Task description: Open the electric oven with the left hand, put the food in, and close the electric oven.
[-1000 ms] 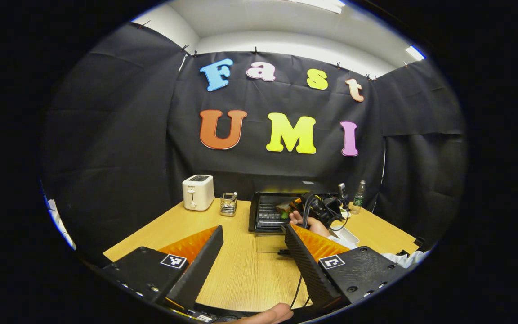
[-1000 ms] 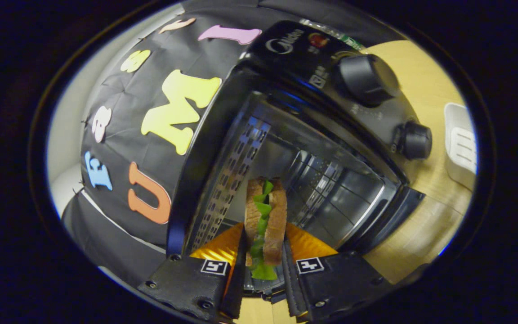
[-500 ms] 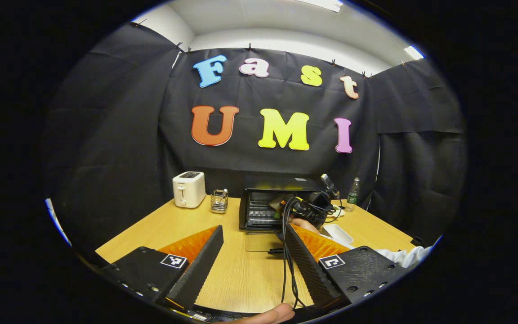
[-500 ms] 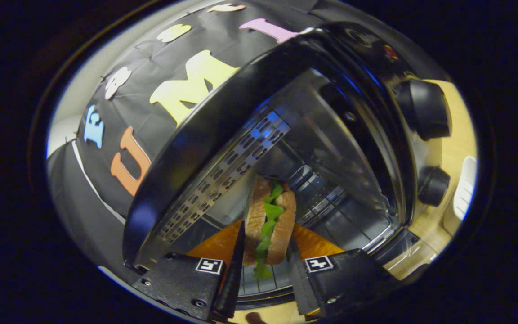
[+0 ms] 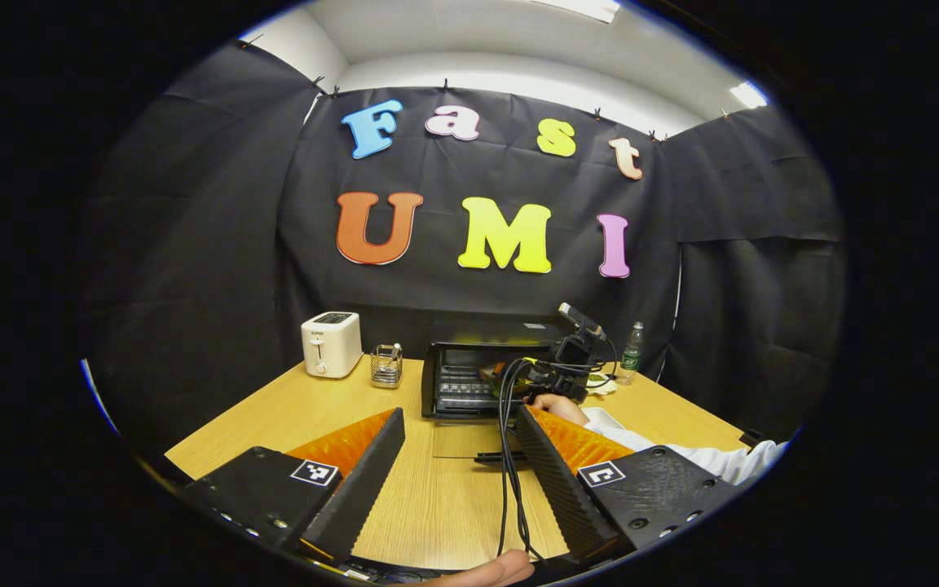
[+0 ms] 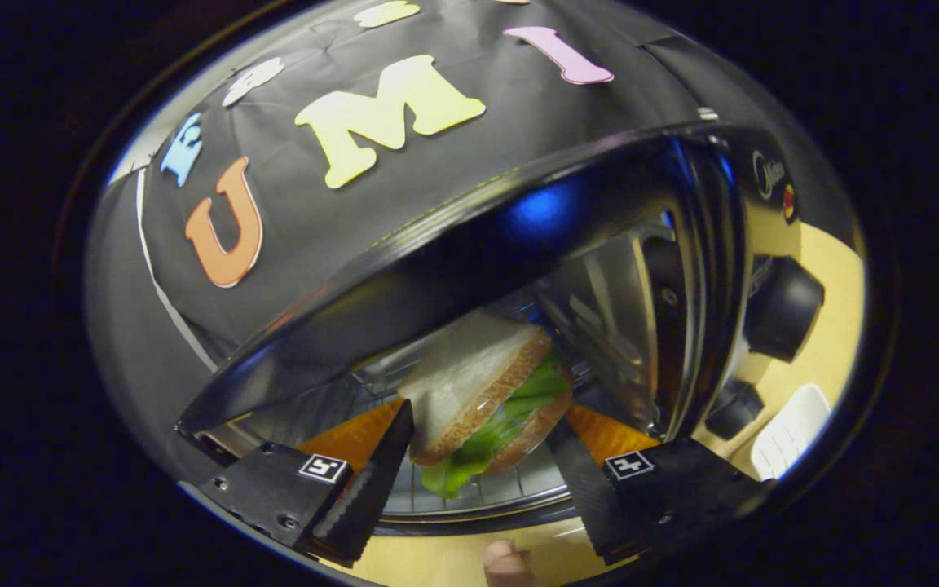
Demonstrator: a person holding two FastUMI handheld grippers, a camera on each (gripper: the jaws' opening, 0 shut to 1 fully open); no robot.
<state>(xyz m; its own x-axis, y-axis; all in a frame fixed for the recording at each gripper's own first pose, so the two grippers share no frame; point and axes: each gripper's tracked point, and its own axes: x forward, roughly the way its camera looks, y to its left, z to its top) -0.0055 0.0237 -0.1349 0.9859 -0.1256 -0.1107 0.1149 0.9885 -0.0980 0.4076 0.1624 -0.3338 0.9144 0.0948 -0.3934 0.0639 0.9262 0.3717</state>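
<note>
The electric oven (image 6: 518, 244) stands open at the back of the worktop (image 5: 437, 505), its door (image 5: 465, 440) folded down flat. Risk: my left claw (image 5: 457, 481), spread and empty, may snag the trailing cable (image 5: 506, 456) when closing that door. My right claw (image 6: 478, 481) is spread apart around the sandwich (image 6: 482, 399), which lies tilted on the wire rack (image 6: 502, 489); withdrawing carelessly could drag it out. Lettuce overhangs its brown crust.
</note>
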